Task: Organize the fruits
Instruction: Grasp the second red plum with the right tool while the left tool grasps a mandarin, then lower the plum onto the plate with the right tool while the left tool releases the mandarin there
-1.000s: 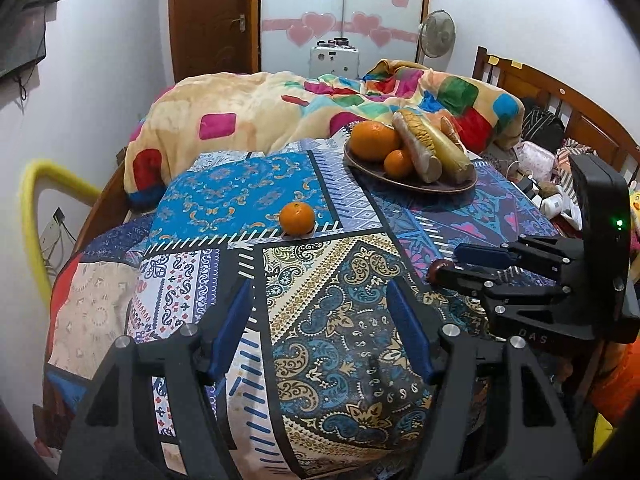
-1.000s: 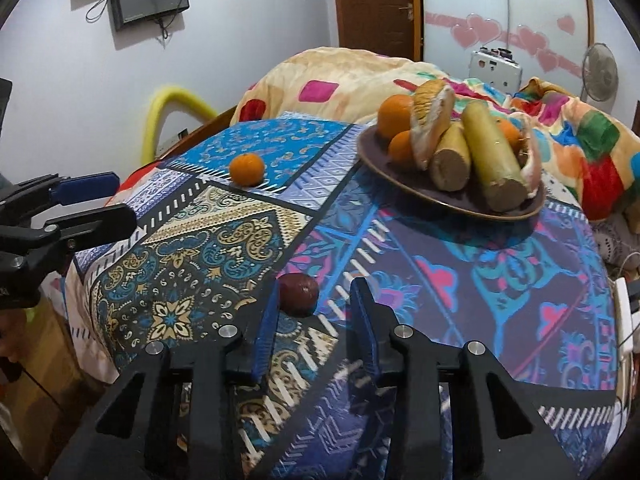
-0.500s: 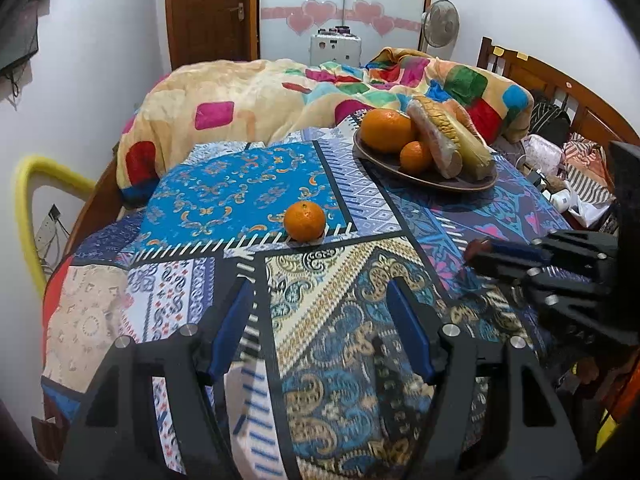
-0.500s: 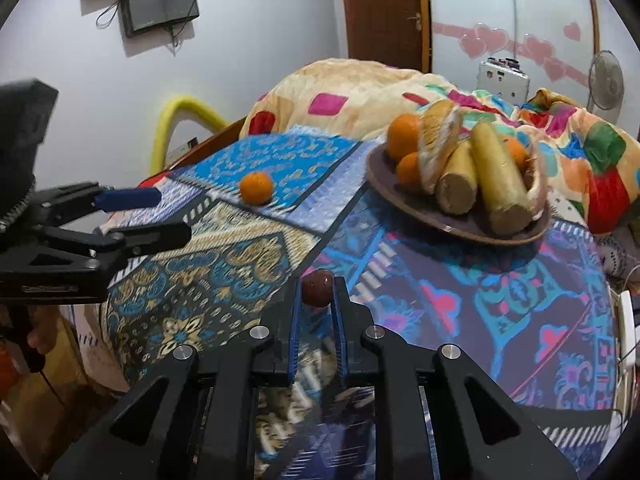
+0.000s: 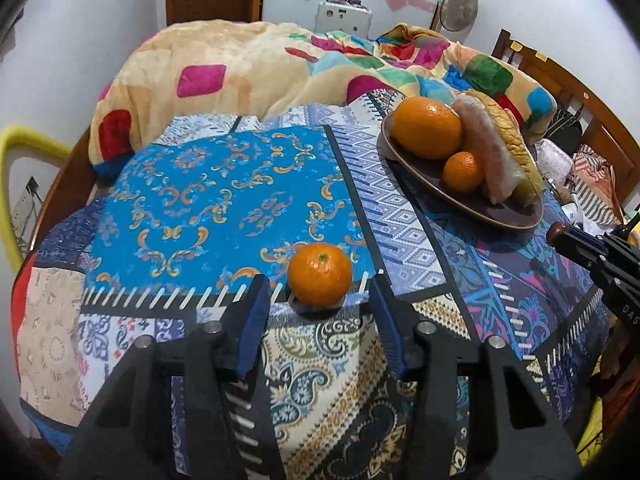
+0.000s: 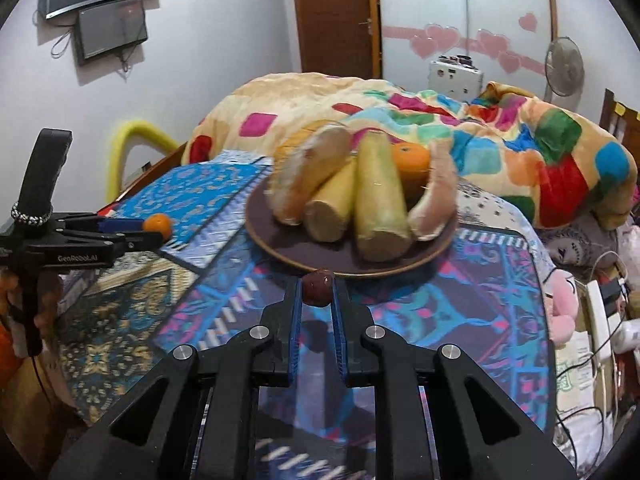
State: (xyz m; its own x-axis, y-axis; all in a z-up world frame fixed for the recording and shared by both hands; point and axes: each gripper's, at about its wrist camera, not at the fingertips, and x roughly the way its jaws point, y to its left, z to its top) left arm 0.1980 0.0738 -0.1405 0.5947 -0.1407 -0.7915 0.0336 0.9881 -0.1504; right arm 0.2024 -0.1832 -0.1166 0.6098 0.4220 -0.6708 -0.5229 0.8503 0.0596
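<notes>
A small orange (image 5: 320, 274) lies on the patterned cloth, right between the tips of my open left gripper (image 5: 318, 294); it also shows in the right wrist view (image 6: 159, 225). My right gripper (image 6: 317, 286) is shut on a small dark red fruit (image 6: 317, 282) and holds it above the cloth, just in front of the brown plate (image 6: 280, 254). The plate (image 5: 500, 212) holds two oranges (image 5: 426, 126), bananas (image 6: 376, 200) and other long pieces. The right gripper shows at the right edge of the left wrist view (image 5: 560, 234).
The patterned cloth (image 5: 200, 208) covers a round table beside a bed with a colourful blanket (image 5: 280, 64). A wooden headboard (image 5: 560, 80) and clutter with cables (image 6: 600, 312) lie to the right. A yellow tube (image 5: 24, 148) stands at the left.
The right gripper closed on the dark red fruit, lifted it and carried it toward the plate. The left gripper moved forward until the small orange sits between its fingertips.
</notes>
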